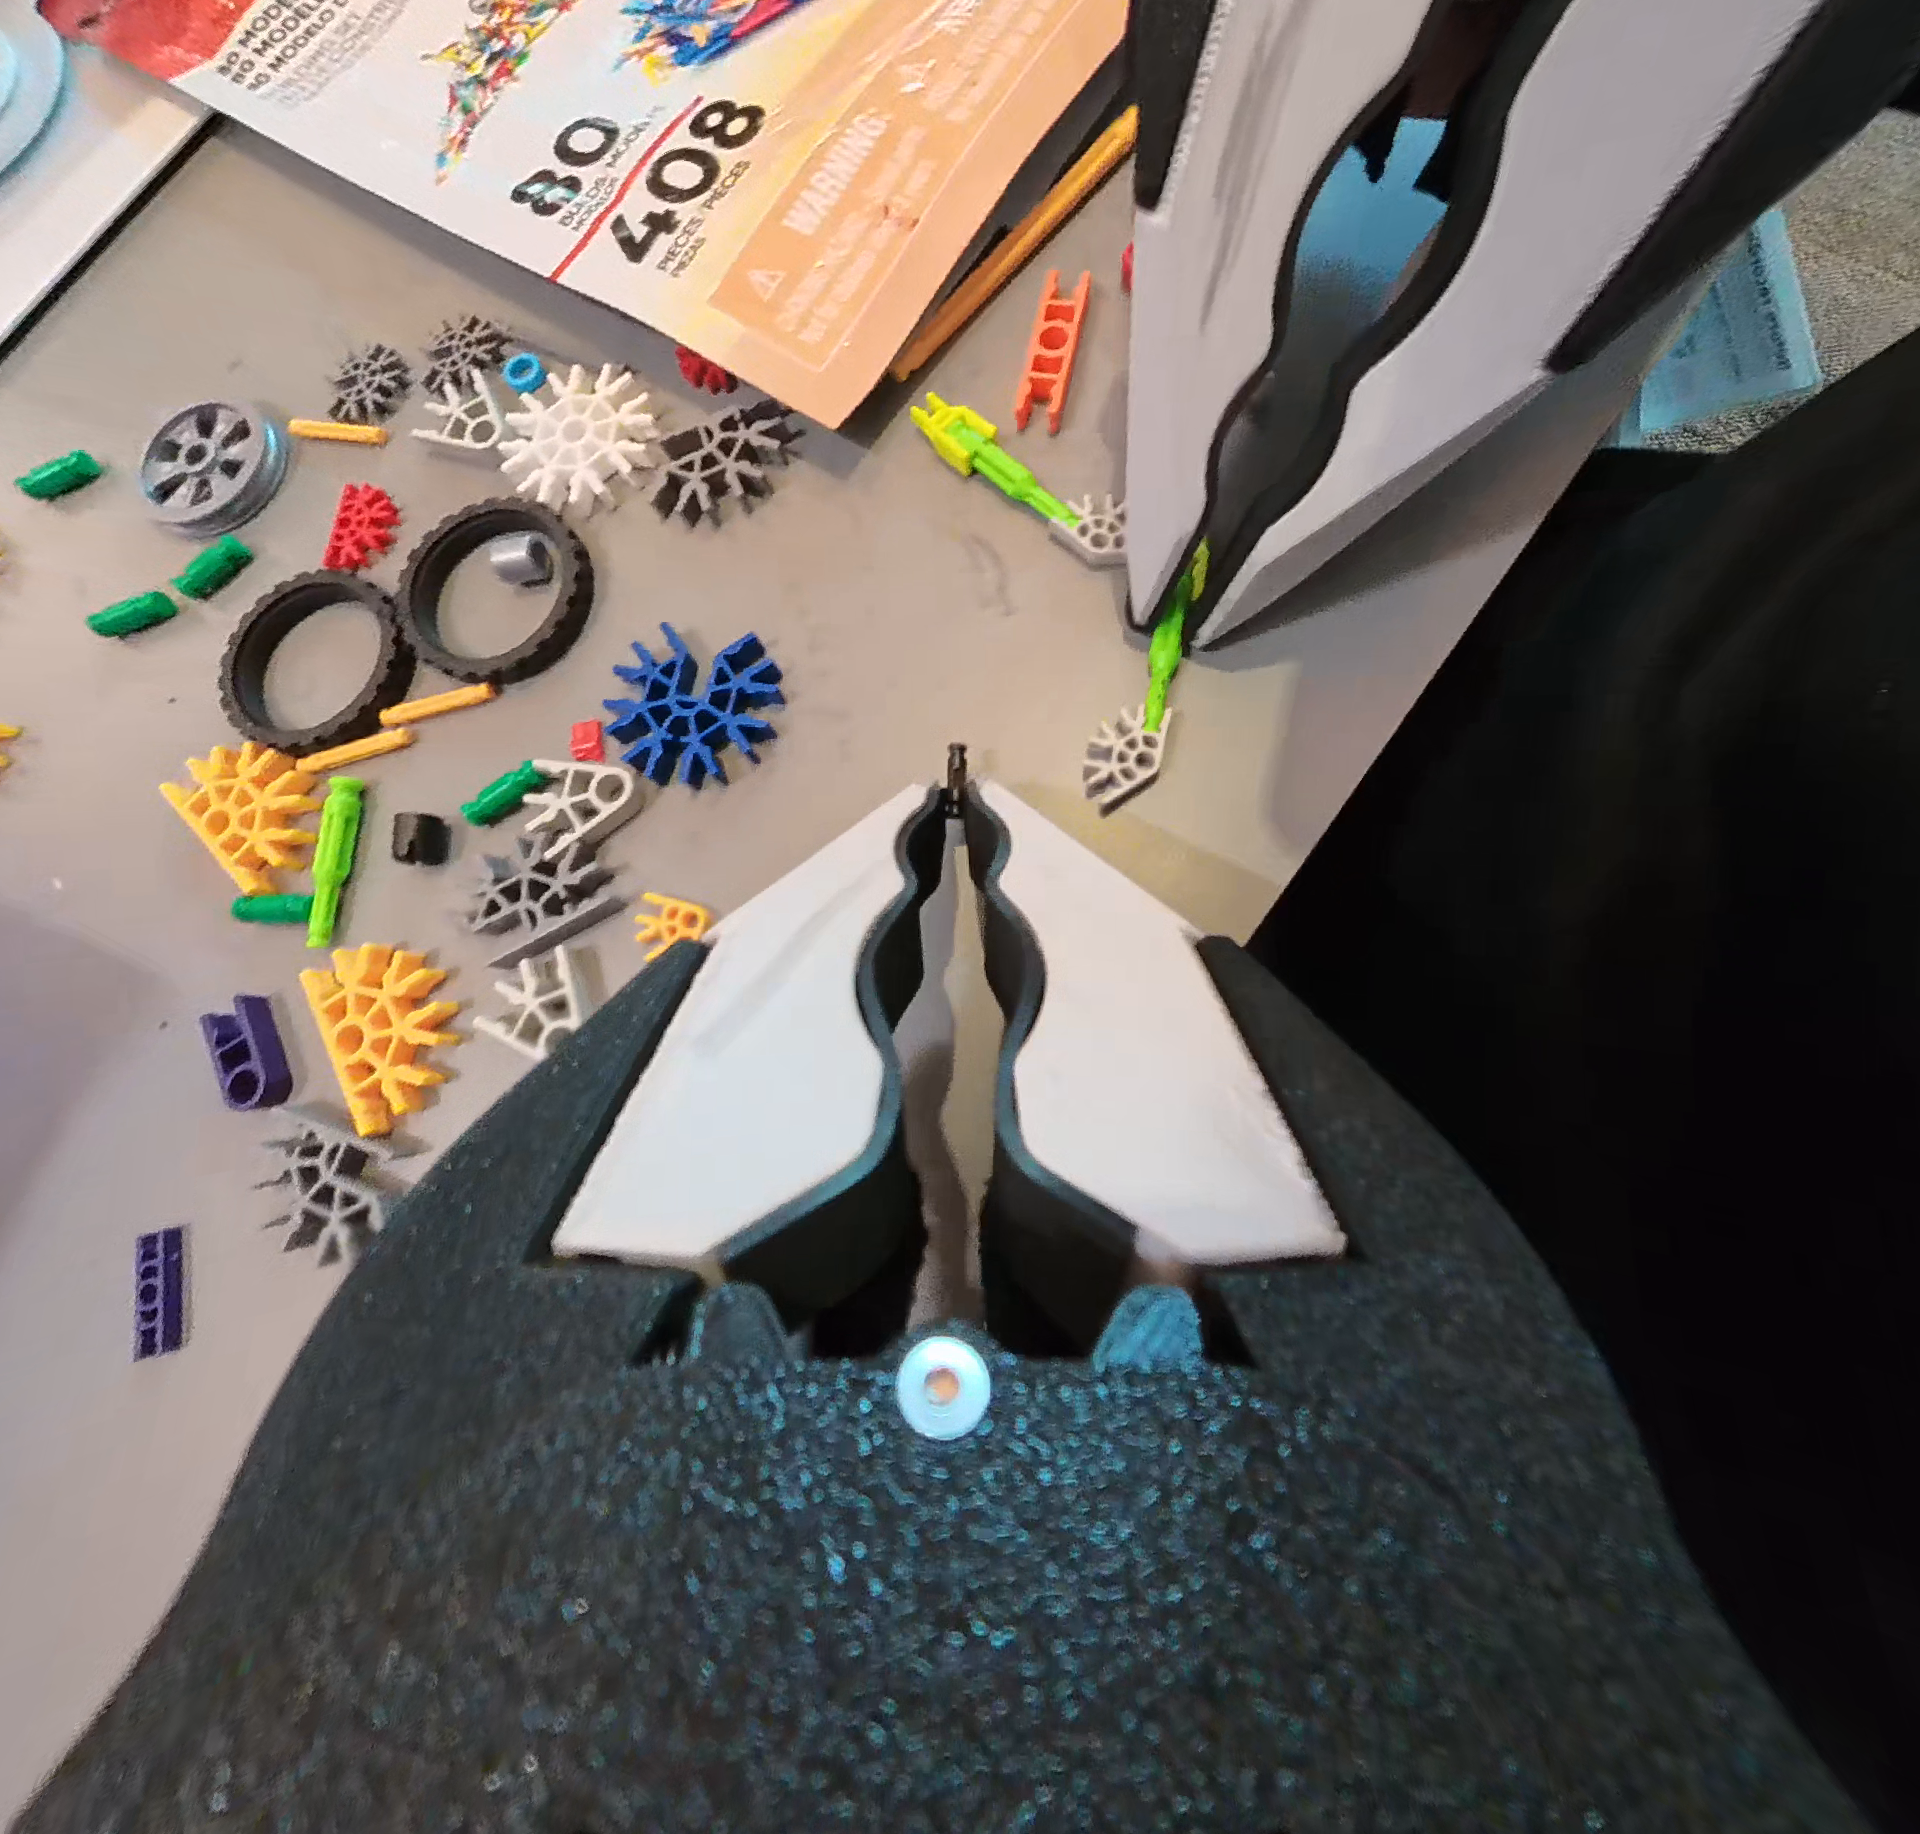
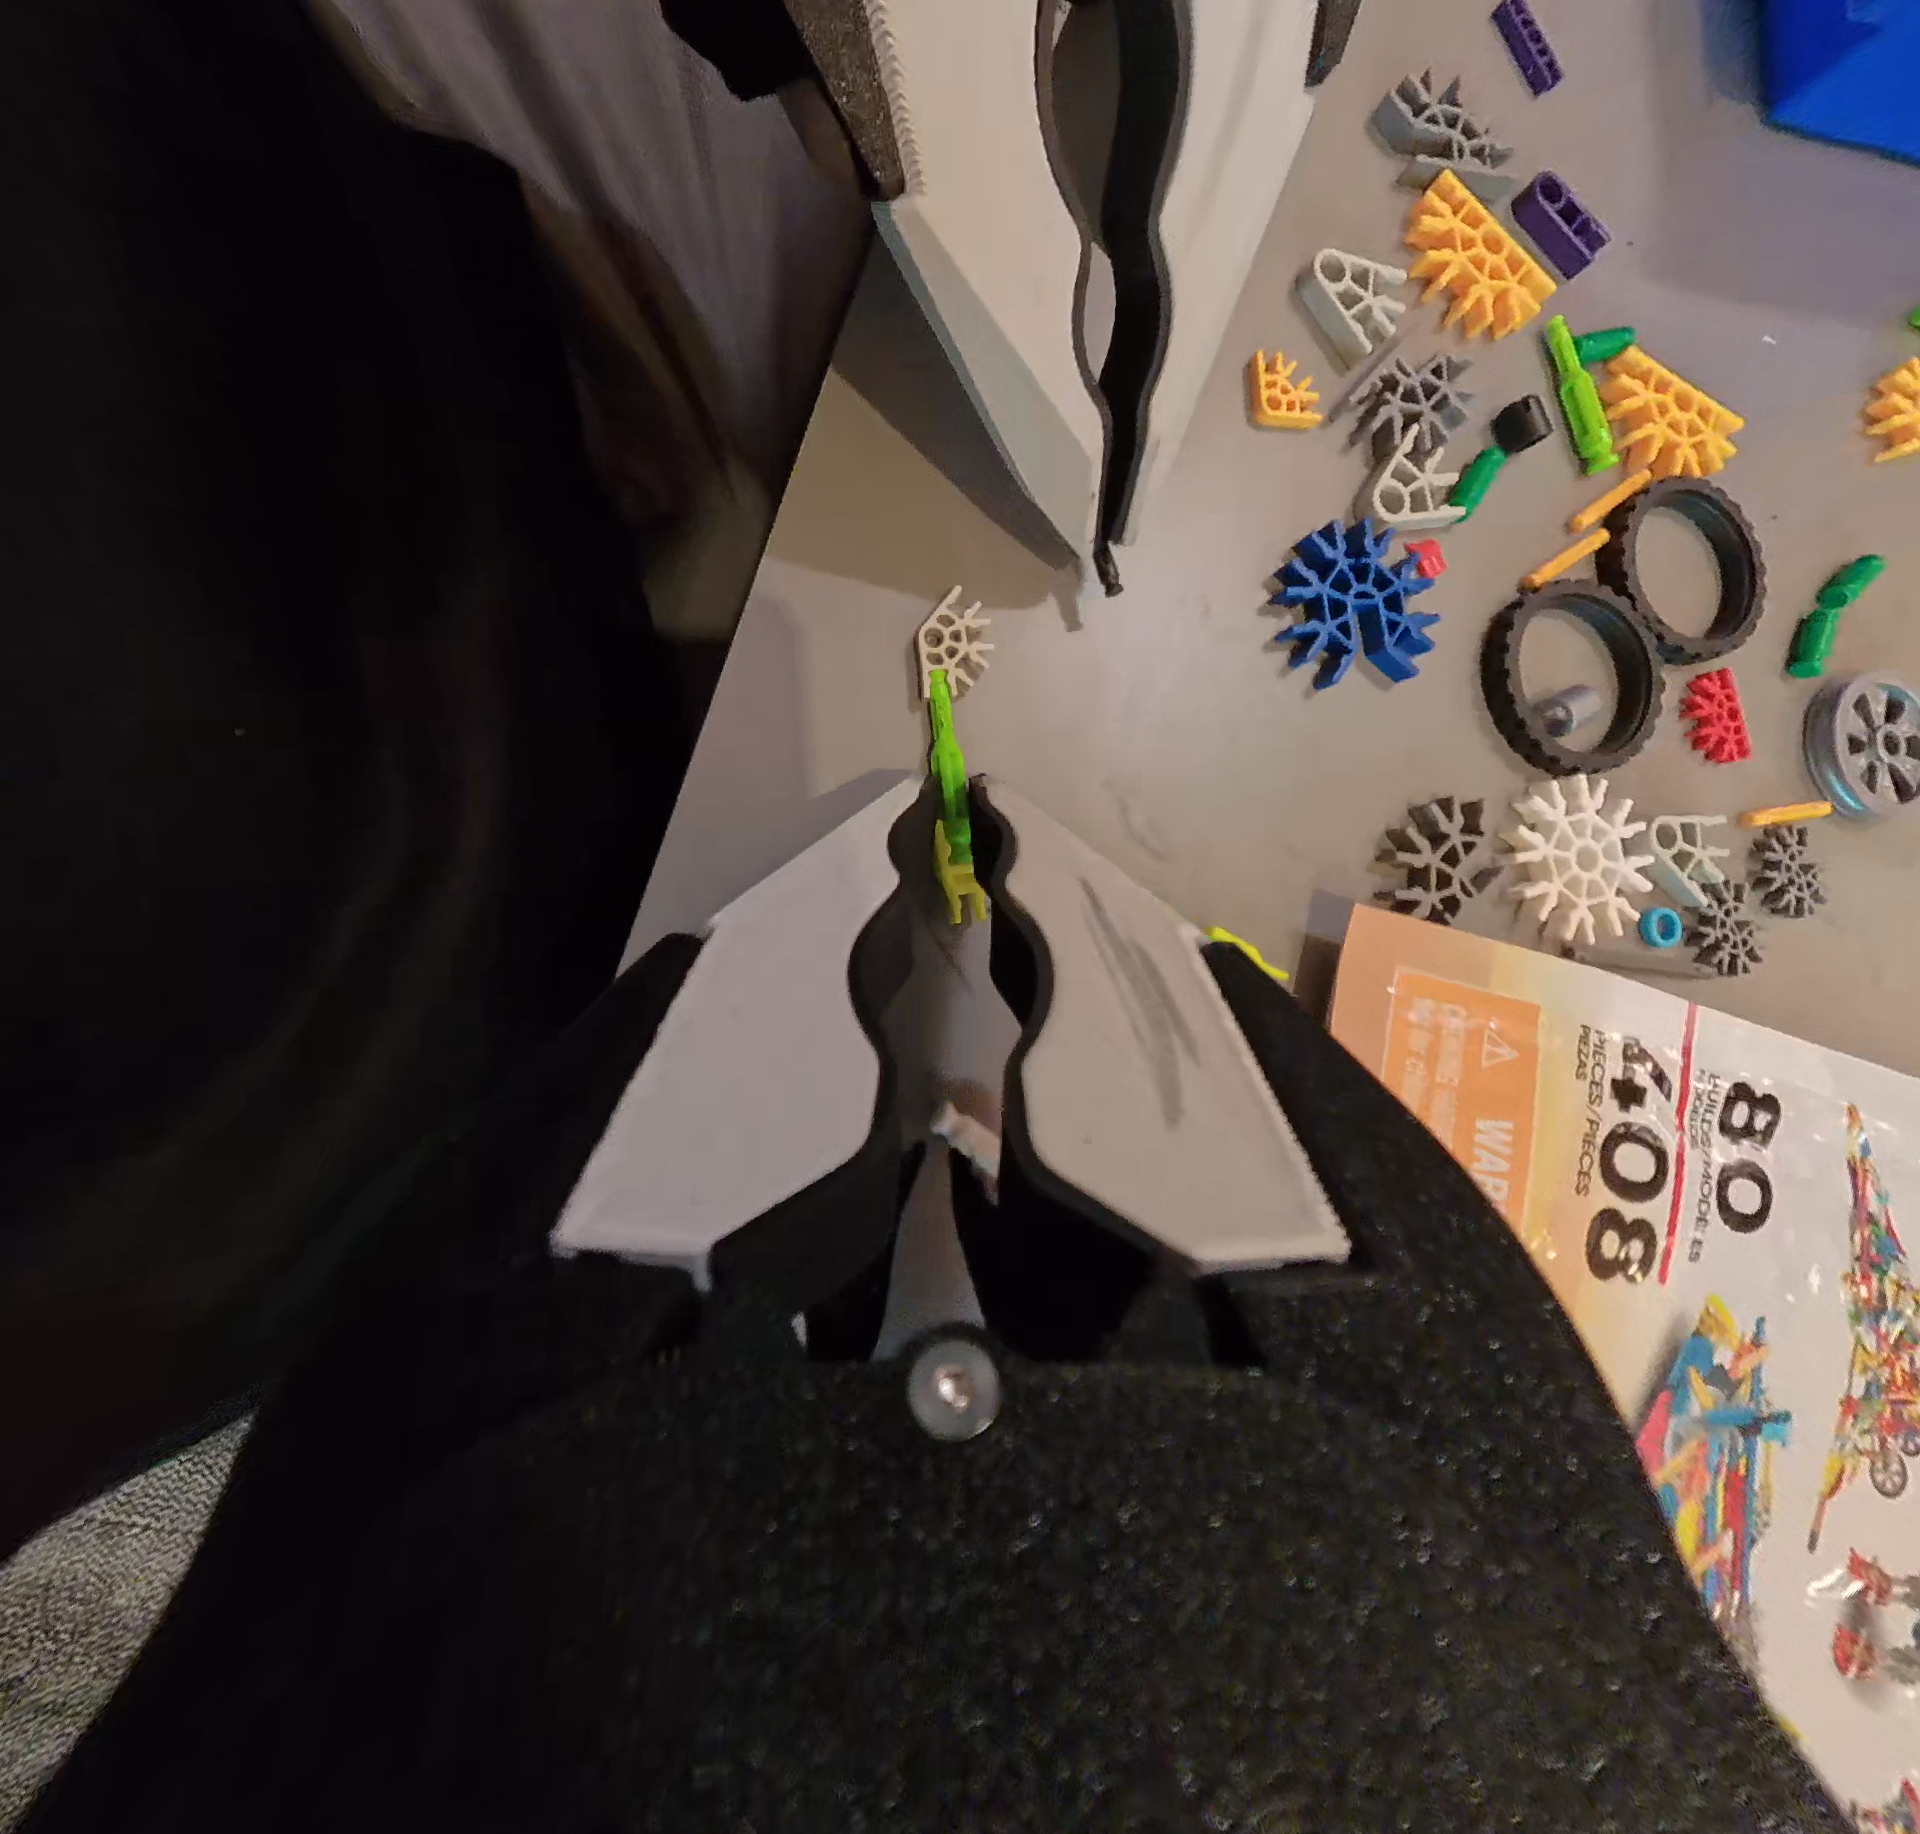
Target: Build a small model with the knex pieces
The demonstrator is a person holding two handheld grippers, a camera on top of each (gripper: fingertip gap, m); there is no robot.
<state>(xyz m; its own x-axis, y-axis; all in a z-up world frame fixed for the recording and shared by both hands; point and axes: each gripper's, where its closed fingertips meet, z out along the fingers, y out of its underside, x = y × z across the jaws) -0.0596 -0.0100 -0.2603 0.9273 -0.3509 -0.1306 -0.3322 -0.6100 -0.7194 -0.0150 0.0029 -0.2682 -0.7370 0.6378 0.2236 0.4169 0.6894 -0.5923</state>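
Right tongs (image 2: 954,797) pinch one green rod (image 2: 948,756); two tyres (image 2: 1631,621) nearby.

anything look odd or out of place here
The parts lie scattered loose, with no breakage visible. Oddest: a red connector half-tucked under the printed sheet, and a small grey sleeve lying inside one black tyre.

Printed sheet (image 1: 665,122) cut off by edges; its underside pieces hidden.
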